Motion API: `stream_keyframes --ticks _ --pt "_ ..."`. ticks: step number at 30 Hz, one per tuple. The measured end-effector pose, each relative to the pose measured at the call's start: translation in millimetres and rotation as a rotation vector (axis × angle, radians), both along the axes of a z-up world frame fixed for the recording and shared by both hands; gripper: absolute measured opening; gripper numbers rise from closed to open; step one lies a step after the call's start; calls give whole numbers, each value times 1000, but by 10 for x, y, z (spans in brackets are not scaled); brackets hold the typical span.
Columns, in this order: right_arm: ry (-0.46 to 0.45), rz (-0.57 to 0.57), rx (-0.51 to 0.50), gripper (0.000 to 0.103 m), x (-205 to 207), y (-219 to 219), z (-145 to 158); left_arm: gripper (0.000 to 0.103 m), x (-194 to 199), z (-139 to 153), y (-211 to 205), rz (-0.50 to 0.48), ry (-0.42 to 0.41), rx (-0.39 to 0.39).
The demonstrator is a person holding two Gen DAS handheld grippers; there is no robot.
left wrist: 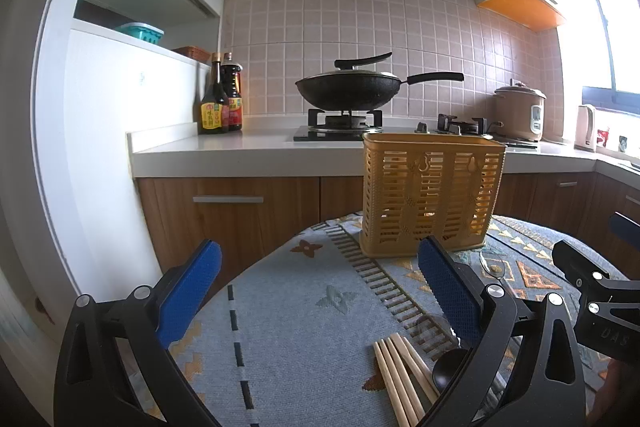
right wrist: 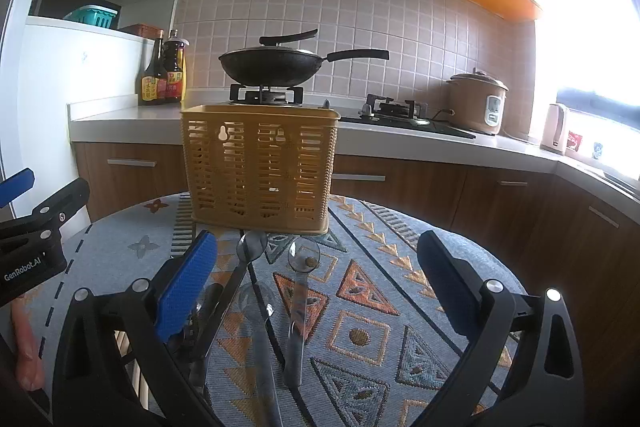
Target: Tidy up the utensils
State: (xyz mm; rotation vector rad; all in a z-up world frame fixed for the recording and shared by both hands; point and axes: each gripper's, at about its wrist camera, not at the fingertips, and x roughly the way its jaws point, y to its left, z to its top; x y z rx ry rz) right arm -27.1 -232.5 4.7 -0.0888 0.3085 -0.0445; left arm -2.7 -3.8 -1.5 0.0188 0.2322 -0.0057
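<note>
Through my left wrist camera, my left gripper (left wrist: 320, 291) hangs over the patterned cloth (left wrist: 304, 323) that covers the desk, its jaws spread wide with nothing between them. The yellow slotted utensil basket (left wrist: 430, 193) stands upright near the far edge of the desk, just beyond my right blue pad (left wrist: 448, 291). A bundle of wooden chopsticks (left wrist: 404, 375) lies flat toward the near edge, and a black spoon (left wrist: 446, 371) rests just beside them, partly hidden by my own frame. A clear spoon (left wrist: 494, 269) lies on the cloth in front of the basket. My right gripper (left wrist: 592, 291) shows at the right border of this view; from here I cannot tell how its jaws stand. Behind the desk, a black wok (left wrist: 348, 89) sits on the stove of the kitchen counter. Through my right wrist camera, my right gripper (right wrist: 316, 283) also has its jaws wide apart and empty. The basket (right wrist: 260, 167) stands straight ahead at the far edge. Two clear plastic spoons lie on the cloth between my pads: the smoky grey spoon (right wrist: 236, 275) angled with its bowl nearly at the basket's base, and the clearer spoon (right wrist: 300, 299) just beside it, bowl toward the basket. My left gripper (right wrist: 36, 227) appears at the left border.
</note>
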Motion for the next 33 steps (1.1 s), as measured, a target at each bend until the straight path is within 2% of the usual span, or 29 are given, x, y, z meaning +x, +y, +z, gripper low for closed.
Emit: stream_keyframes --ticks 33 --pt "9 -5 4 95 10 3 -4 96 -4 -8 -14 -14 2 -9"
